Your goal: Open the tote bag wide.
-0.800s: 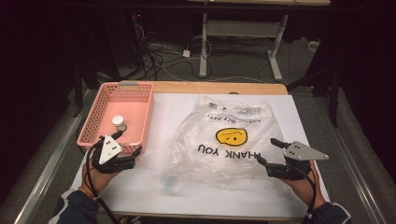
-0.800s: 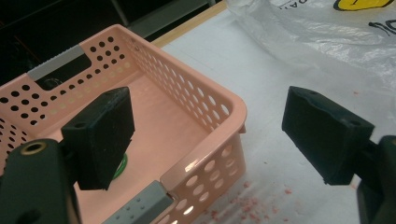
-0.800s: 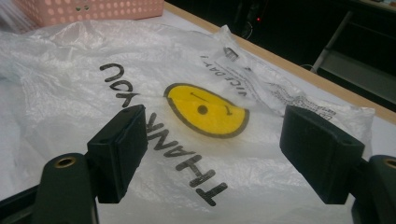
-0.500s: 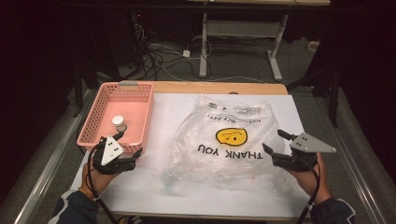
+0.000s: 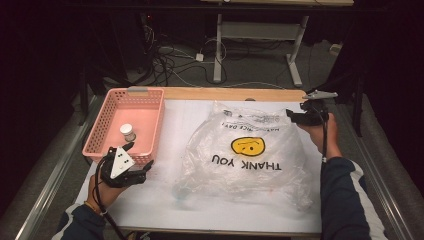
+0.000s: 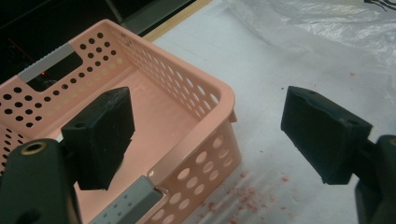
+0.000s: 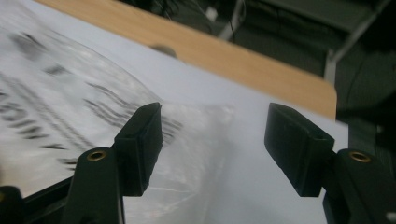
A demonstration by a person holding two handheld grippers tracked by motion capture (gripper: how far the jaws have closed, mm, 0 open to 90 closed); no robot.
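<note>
The left hand-held gripper (image 5: 134, 162) sits low at the near left of the desk (image 5: 200, 210), its jaws spread wide and empty; in the left gripper view they straddle the near corner of the pink basket (image 6: 219, 100), one jaw over the basket's floor and the other over the white desk surface outside it. Inside the basket, toward its middle, stands a small white-capped container (image 5: 127, 132), upright and apart from the walls. To the right of the basket, across the middle of the desk, lies a clear plastic bag (image 5: 250, 150) printed with a yellow smiley face and "THANK YOU", flat but wrinkled, with its far edge near the wooden strip at the back of the desk. It looks very light, limp and slick, so it would likely slide or bunch when pushed, and a pinch on a single layer at an edge or corner seems the surest hold. The right hand-held gripper (image 5: 295, 116) is raised over the bag's far right corner, jaws parted with nothing between them; in the right gripper view they frame the film's edge (image 7: 219, 140), seemingly a fair place to take hold.
</note>
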